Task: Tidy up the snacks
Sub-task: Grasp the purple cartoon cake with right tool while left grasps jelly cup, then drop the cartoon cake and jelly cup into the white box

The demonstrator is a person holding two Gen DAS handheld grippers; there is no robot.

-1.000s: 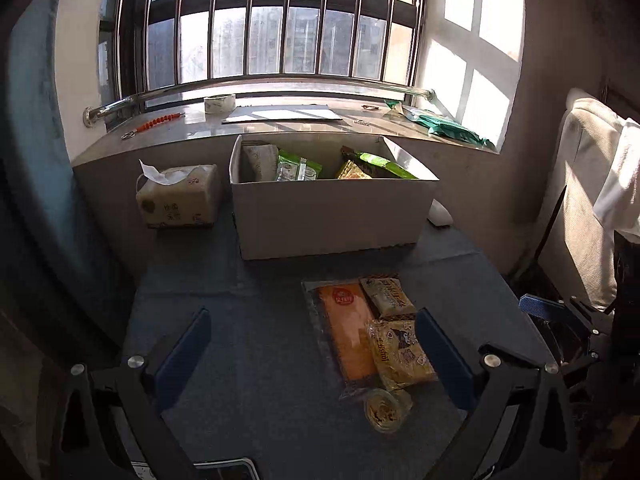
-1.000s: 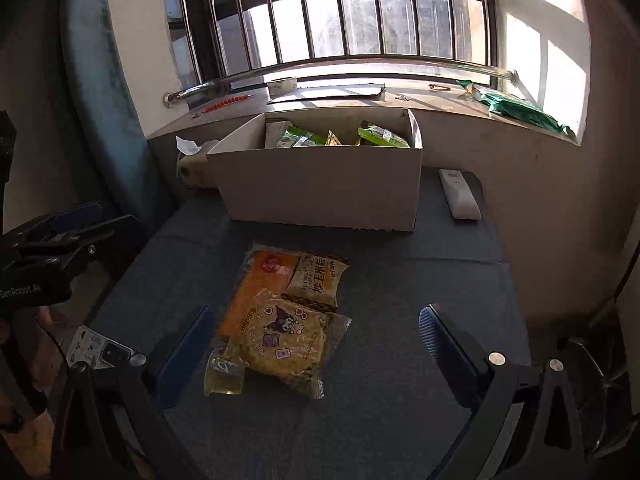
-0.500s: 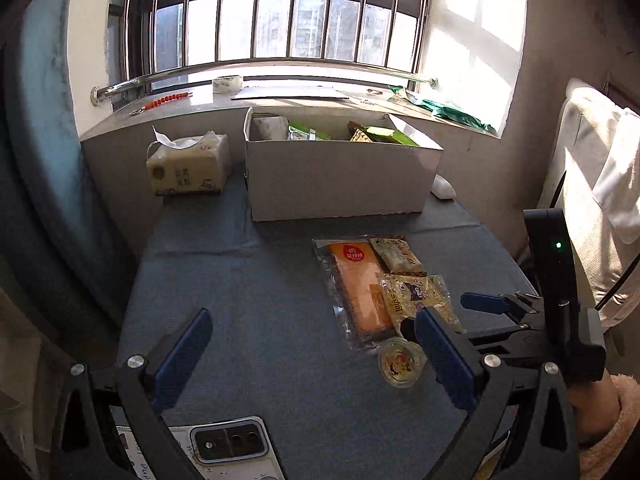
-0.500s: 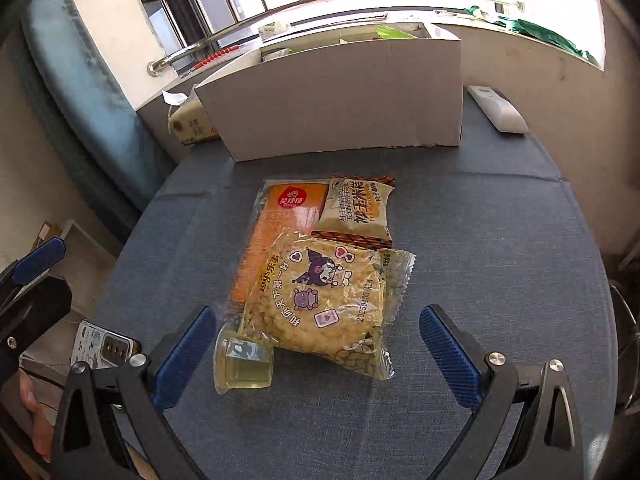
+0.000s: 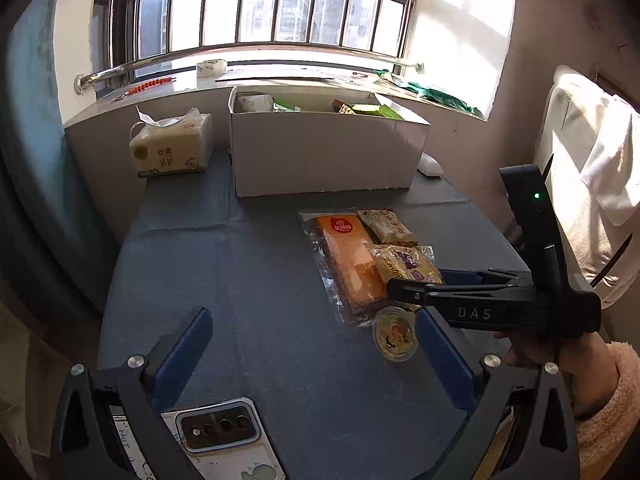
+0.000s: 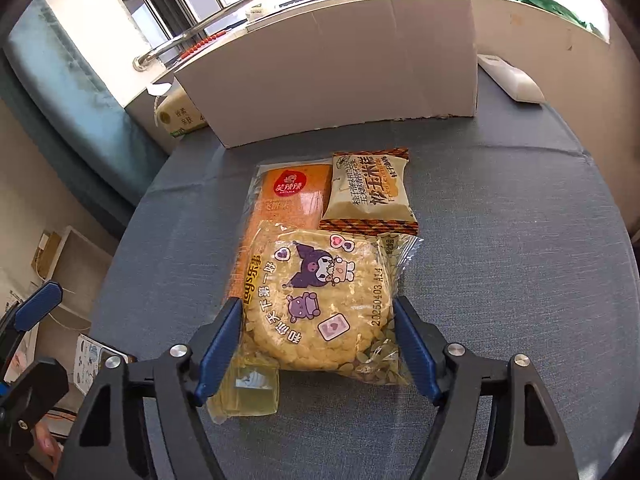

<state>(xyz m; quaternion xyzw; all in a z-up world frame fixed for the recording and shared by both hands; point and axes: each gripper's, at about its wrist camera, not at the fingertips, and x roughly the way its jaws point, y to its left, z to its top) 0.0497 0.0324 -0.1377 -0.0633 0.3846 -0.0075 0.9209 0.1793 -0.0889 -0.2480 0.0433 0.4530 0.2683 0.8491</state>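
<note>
Rice cracker packet (image 6: pixel 316 304) (cartoon print) sits between right gripper (image 6: pixel 318 344) fingers, contact uncertain; white box (image 6: pixel 332 68) at 12 o'clock. Left gripper (image 5: pixel 312 356) fingers apart.

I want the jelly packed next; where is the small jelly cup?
In the right wrist view, the jelly cup lies under the left finger, beside the round rice cracker pack.

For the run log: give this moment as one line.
right tongs: open, straddling cartoon cracker pack | left tongs: open, idle | box: behind
</note>
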